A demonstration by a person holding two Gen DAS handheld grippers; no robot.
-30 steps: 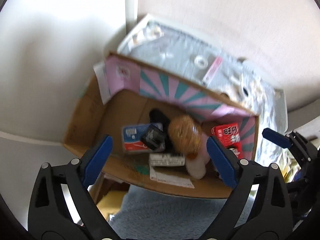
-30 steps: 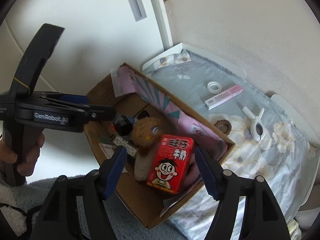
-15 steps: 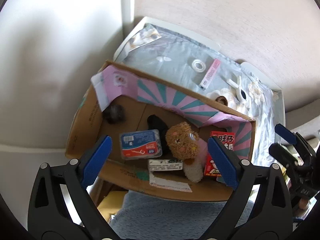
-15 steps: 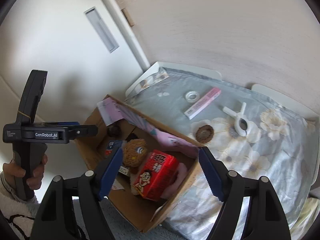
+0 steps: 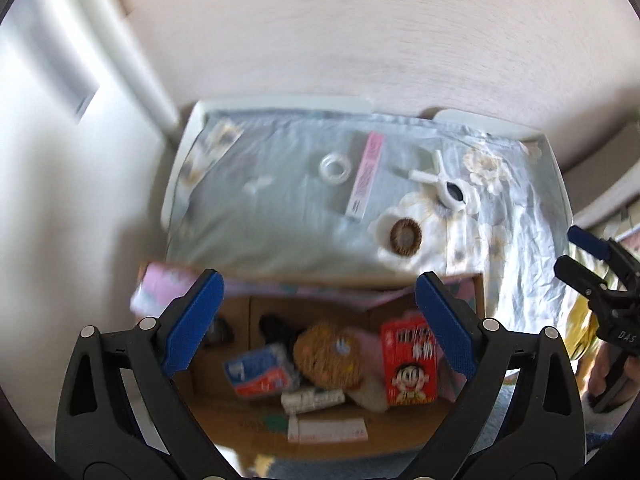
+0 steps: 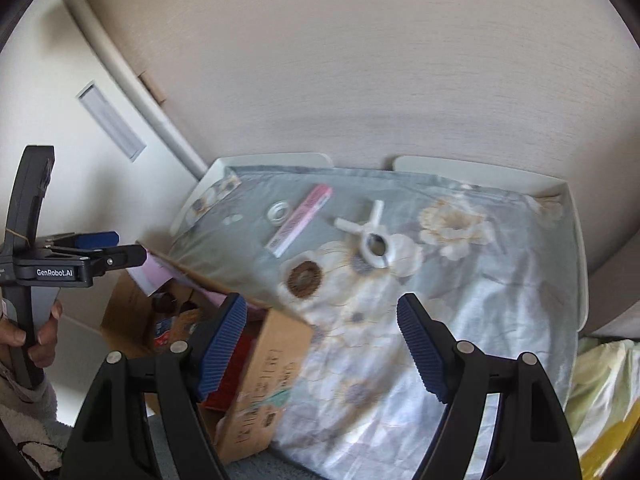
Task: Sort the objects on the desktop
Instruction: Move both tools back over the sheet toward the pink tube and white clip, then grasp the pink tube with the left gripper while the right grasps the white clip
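Note:
On the floral cloth lie a tape ring, a pink box, a white clip and a brown round object. The cardboard box holds a brown plush toy, a red carton and a blue-red pack. My left gripper is open and empty above the box. My right gripper is open and empty over the box's corner and the cloth.
The cloth covers a white table against a beige wall. A white door stands at the left. Yellow-green fabric lies at the right. Grey carpet lies in front of the box.
Both grippers have risen and tilted toward the table, so the cloth and its objects now fill more of each view. The box has dropped lower in both views. Both stay open.

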